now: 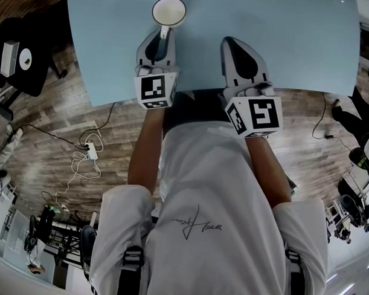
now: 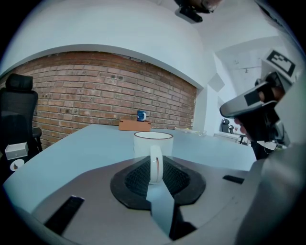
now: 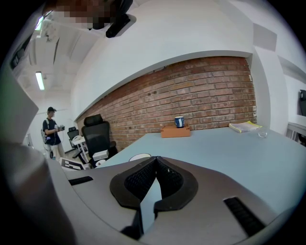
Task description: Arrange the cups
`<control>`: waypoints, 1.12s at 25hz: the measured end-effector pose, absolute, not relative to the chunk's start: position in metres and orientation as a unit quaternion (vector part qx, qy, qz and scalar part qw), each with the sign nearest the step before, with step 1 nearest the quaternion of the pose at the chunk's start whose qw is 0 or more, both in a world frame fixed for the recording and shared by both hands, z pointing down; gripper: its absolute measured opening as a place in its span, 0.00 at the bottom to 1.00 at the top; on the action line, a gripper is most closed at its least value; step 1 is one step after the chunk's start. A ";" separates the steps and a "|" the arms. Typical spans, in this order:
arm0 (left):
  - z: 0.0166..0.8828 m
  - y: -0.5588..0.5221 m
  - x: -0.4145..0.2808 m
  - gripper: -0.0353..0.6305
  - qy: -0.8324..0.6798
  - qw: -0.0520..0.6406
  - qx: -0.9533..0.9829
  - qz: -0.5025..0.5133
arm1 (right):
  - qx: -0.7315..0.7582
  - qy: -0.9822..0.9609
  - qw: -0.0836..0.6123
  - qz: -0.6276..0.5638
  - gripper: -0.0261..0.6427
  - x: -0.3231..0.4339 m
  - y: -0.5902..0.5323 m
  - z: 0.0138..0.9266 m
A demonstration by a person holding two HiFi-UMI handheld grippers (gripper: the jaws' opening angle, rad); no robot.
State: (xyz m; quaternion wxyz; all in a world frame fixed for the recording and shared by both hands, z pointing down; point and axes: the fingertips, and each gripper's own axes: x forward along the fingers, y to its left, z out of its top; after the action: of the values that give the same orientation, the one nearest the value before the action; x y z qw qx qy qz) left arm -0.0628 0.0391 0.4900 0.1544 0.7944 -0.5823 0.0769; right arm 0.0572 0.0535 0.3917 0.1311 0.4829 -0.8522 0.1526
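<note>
White cup [image 1: 168, 11], upright on the pale blue tabletop [image 1: 285, 32], handle pointing back at you, pinched between the jaws of your left hand-held gripper [image 1: 163, 35]

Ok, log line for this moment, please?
left gripper: fingers shut on white mug handle | right gripper: shut, empty | white mug: upright on table
</note>
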 end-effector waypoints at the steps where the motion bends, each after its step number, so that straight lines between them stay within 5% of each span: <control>1: 0.489 0.039 -0.062 0.14 -0.582 0.155 0.795 0.077 | 0.483 -0.852 0.131 0.153 0.07 0.058 0.053 0.391; 28: 0.475 0.014 -0.056 0.14 -0.583 0.157 0.794 0.070 | 0.474 -0.857 0.127 0.159 0.07 0.065 0.019 0.396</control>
State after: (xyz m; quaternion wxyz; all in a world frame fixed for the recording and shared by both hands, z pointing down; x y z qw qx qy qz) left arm -0.0561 0.0143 0.4747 0.1572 0.7939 -0.5833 0.0698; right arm 0.0647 0.0194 0.3962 0.1271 0.4742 -0.8566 0.1590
